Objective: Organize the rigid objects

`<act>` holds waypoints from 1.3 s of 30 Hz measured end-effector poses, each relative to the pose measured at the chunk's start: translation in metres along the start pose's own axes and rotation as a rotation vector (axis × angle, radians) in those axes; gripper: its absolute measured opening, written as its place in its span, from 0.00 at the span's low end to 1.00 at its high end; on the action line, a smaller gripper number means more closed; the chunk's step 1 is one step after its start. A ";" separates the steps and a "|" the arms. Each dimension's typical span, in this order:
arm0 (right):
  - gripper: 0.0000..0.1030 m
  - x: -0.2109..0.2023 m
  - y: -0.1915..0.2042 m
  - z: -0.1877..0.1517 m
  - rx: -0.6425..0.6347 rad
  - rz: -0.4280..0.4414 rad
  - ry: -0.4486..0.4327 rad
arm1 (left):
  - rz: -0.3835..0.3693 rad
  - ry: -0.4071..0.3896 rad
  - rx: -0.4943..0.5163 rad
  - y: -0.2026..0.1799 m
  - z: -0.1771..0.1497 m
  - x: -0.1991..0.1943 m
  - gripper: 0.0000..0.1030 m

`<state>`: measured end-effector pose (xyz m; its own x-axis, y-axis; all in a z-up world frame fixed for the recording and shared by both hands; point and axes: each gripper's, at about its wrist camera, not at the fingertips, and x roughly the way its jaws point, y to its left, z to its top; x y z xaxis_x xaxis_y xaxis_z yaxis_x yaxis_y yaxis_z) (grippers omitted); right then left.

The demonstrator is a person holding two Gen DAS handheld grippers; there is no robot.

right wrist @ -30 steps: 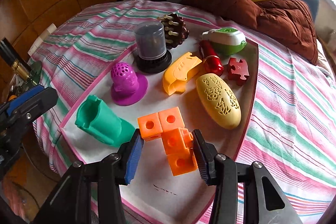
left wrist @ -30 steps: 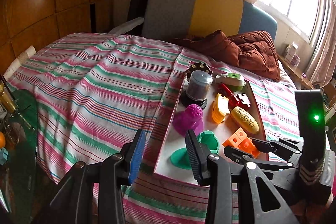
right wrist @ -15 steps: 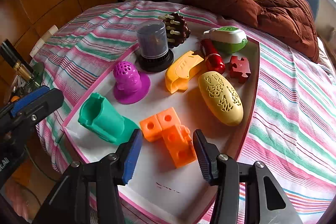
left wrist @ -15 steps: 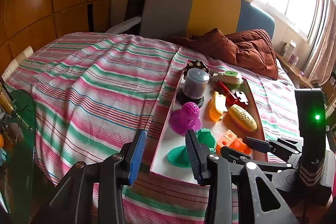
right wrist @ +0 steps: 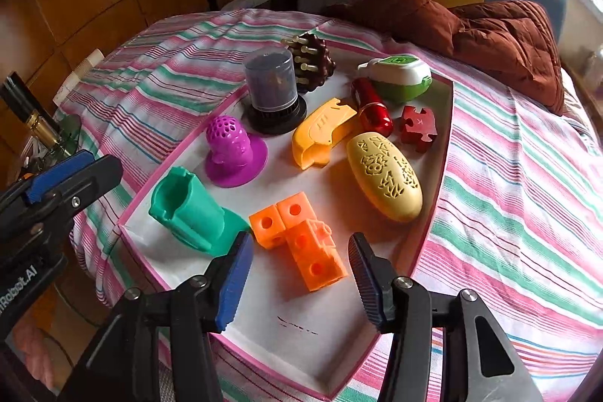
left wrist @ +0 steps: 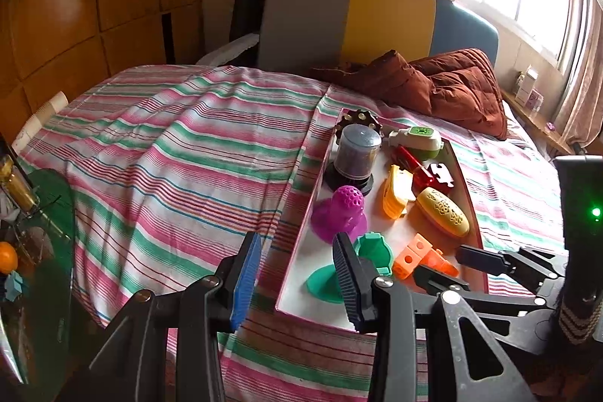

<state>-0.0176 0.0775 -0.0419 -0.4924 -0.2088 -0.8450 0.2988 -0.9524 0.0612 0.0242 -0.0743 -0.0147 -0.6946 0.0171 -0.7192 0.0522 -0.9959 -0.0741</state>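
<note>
Hovering above the tray (right wrist: 433, 232), the right gripper (right wrist: 297, 274) has just been spreading, empty, near orange cubes (right wrist: 301, 236); the left gripper (left wrist: 297, 274) stands apart, empty.

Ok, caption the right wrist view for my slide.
Right gripper, jaws just opening, empty, above orange blocks on a toy-filled tray.

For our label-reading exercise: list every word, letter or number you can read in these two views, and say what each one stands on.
"Robot.AI": white print, cut by the picture's edge, on the left claw's black body.
"K": apparently, on the red puzzle piece.
Raised marks on the orange case: unreadable.
Boxes on the window ledge: too small.
</note>
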 end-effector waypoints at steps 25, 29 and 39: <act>0.80 -0.035 0.008 -0.003 0.106 -0.102 -0.046 | 0.190 -0.009 0.066 -0.006 0.003 -0.017 0.39; 0.82 -0.038 0.008 -0.003 0.116 -0.147 -0.057 | 0.201 0.022 0.068 -0.008 0.002 -0.015 0.39; 0.88 -0.046 0.003 0.000 0.161 -0.164 -0.106 | 0.204 0.076 0.033 -0.008 -0.001 -0.009 0.39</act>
<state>0.0061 0.0838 -0.0024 -0.6087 -0.0629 -0.7909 0.0778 -0.9968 0.0194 0.0304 -0.0668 -0.0081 -0.6158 -0.1793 -0.7672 0.1618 -0.9818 0.0996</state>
